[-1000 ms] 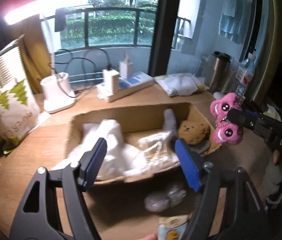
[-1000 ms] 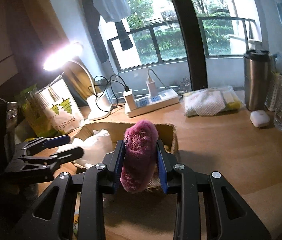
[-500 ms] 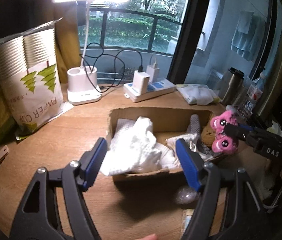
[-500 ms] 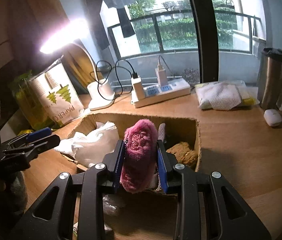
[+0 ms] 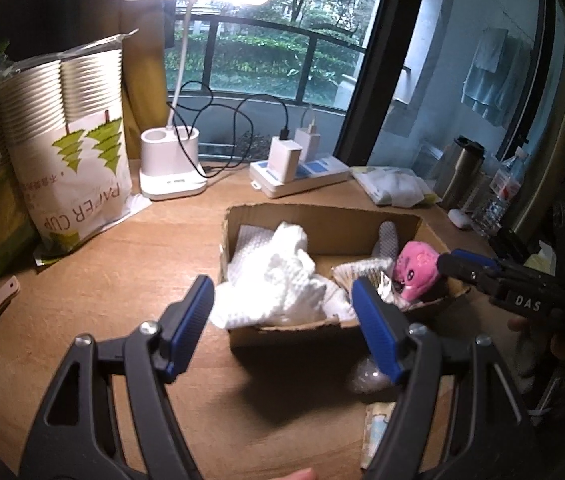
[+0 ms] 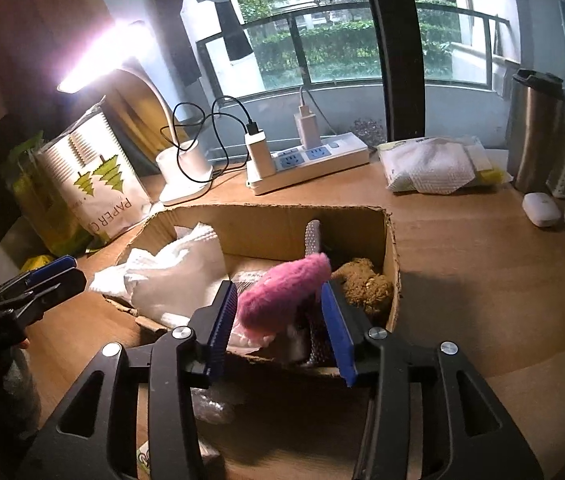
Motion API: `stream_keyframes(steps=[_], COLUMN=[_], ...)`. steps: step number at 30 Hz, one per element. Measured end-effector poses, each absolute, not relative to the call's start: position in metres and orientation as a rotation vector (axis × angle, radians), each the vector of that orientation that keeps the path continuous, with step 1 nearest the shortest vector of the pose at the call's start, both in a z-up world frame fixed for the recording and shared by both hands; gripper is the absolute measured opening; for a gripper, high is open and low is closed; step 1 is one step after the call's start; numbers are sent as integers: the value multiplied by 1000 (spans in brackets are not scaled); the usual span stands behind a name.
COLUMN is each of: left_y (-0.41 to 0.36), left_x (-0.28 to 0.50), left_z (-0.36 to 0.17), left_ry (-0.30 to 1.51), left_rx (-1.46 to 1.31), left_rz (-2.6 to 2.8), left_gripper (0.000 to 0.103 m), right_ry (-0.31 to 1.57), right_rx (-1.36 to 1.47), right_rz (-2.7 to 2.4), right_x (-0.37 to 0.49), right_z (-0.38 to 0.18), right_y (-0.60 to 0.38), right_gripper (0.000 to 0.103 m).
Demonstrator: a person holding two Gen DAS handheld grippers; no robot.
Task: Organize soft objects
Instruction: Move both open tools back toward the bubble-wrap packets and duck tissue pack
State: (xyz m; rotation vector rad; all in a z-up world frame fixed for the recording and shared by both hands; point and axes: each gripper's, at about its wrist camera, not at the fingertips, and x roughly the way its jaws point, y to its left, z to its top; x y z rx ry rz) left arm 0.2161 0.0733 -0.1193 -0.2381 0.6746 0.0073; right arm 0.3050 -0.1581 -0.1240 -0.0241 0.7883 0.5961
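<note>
The bag at the left of the frame reads "PAPER CUP"; the right gripper carries "DAS".

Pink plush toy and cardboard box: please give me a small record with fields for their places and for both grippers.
pink plush toy: tilted, in the box's right end, on other items
open brown cardboard box: on the wooden table; also holds a crumpled white cloth and a brown fuzzy toy
right gripper: open around the pink toy
left gripper: open, empty, facing the box
</note>
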Motion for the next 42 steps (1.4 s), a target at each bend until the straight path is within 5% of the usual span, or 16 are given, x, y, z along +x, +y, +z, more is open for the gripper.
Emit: stream_keyframes(steps=[23, 39, 42], left_y=[75, 105, 109], left_x=[166, 141, 143], left_z=[-130, -166, -172], left_ry=[670, 710, 722], left_rx=[-261, -329, -336], left_rz=[-37, -2, -3], left_gripper=[73, 73, 73], right_ry=[783, 896, 905], right_rx=[-62, -174, -165], right_rz=[638, 585, 589], right_x=[240, 239, 242], right_z=[-121, -172, -177], right_y=[-136, -105, -102], right_gripper=[55, 56, 63])
